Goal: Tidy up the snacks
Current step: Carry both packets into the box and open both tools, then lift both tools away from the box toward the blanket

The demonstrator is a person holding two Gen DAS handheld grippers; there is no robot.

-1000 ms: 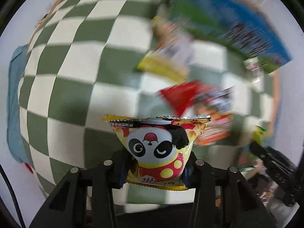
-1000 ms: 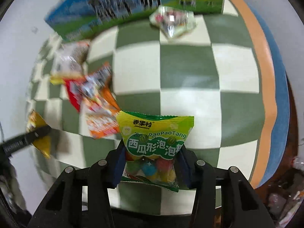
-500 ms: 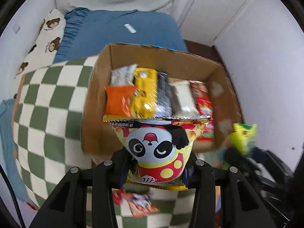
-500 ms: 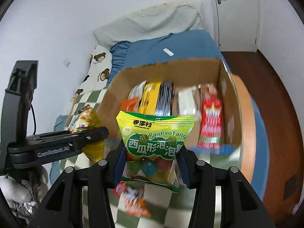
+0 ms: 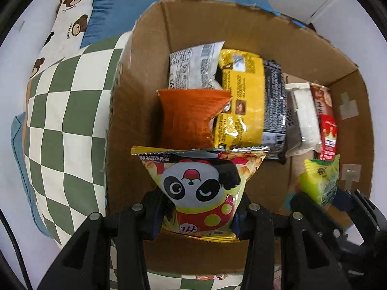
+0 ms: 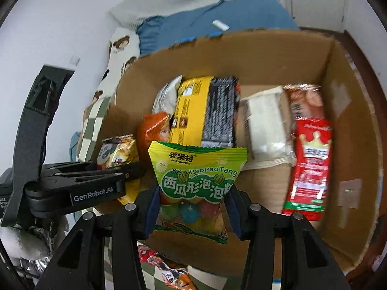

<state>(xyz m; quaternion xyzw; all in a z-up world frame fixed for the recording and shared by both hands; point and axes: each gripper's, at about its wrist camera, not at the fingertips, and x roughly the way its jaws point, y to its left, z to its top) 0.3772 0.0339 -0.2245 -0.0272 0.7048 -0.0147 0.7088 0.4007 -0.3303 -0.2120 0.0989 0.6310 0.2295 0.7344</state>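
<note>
Cardboard box [image 5: 302, 55] sits below both grippers: left gripper [image 5: 199, 213] clamps the panda snack bag [image 5: 200, 191] by its left wall, right gripper [image 6: 193, 213] clamps the green candy bag [image 6: 197, 176] mid-box.

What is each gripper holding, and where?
Left gripper: panda snack packet, pinched at its lower sides. Right gripper: green bubble-gum packet, also lower sides.

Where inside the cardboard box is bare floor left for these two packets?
Bare floor of the brown cardboard box lies along its near wall, below the black-and-yellow packets and left of the red crown packet. The far left half is crowded with upright packets, including the orange bag.
</note>
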